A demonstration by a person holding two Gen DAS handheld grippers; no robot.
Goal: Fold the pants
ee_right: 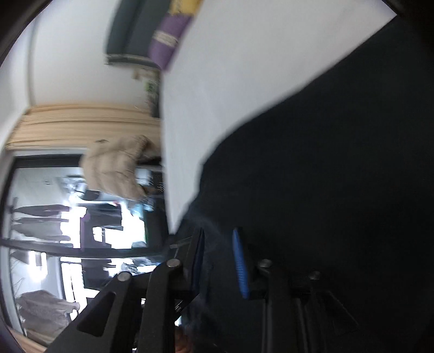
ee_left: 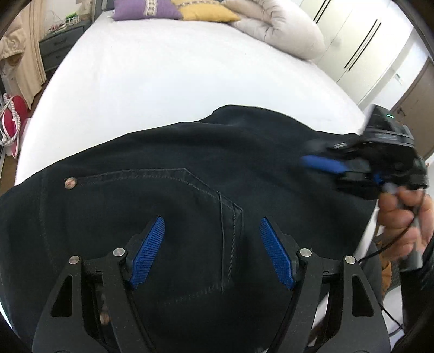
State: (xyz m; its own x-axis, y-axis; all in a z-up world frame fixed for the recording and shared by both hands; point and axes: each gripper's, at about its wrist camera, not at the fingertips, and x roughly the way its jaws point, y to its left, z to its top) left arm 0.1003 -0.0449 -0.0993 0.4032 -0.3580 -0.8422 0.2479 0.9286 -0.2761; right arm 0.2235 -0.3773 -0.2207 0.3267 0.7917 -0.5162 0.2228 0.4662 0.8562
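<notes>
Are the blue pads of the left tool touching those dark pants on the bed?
Cannot tell. In the left wrist view the left tool stands open above the pants, near the back pocket, but looking straight down, contact or gap at the fingertips is hidden.

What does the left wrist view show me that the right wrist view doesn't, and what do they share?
Left wrist only: the back pocket and rivet of the pants, the open left gripper above them, the right gripper seen from outside with the hand holding it, and the rolled duvet.

Right wrist only: a blurred window and curtain, and its own pads close together with dark cloth between them.

Both: the dark pants on the white bed, and the purple pillow.
</notes>
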